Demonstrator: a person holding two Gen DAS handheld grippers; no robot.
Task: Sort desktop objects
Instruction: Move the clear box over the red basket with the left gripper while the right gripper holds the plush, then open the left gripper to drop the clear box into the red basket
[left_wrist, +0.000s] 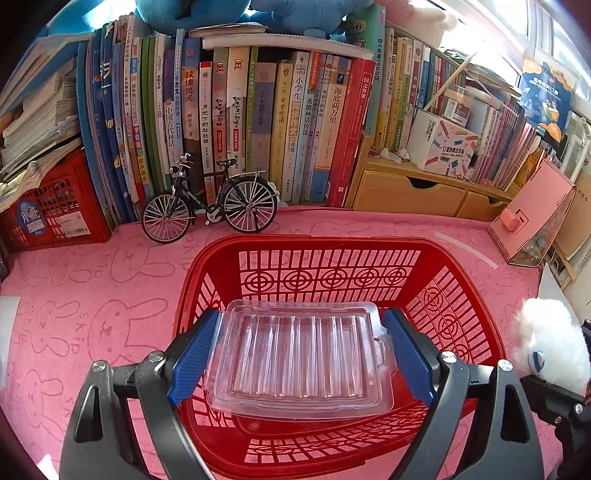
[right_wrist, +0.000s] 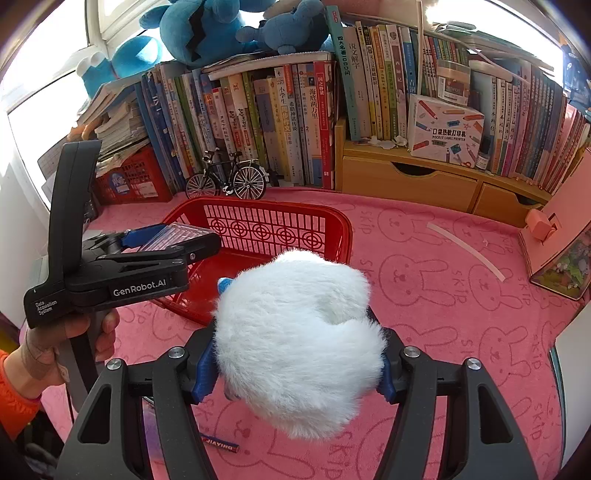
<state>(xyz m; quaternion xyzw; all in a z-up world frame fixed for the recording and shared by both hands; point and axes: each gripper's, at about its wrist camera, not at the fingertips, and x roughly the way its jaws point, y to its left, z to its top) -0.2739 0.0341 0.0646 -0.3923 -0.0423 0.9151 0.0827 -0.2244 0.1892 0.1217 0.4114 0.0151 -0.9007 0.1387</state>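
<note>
Sorting is in its dropping-off stage, as far as the two views let you judge. Your left gripper (left_wrist: 301, 360) is clenched on the clear ribbed plastic blister tray (left_wrist: 301, 360), its blue pads (left_wrist: 194, 363) pressing the tray's two short sides, and you hold it level right over the red slotted plastic basket (left_wrist: 436, 254) so that letting go would send it straight inside. The right wrist view confirms the tray sits above the basket's left part, not yet down in it.

Your right gripper (right_wrist: 295, 363) grasps the fluffy white plush toy (right_wrist: 295, 332), squeezed between its blue pads (right_wrist: 205, 373); it hovers over the pink rabbit-print table mat (right_wrist: 443, 295), just near and right of the basket (a sensible queue: one item goes in while the other waits beside the rim). The toy's fur hides most of the fingers, so how deep the grip goes cannot be told.

Low on the mat below the toy lies a thin red-and-blue labelled stick, perhaps a pen (right_wrist: 221, 447), and to the far right a white plastic strip (right_wrist: 469, 247); both probably still need sorting. The small black model bicycle (left_wrist: 210, 201) leans against the row of upright books (left_wrist: 258, 122) at the far edge, seemingly on display rather than clutter.
</note>
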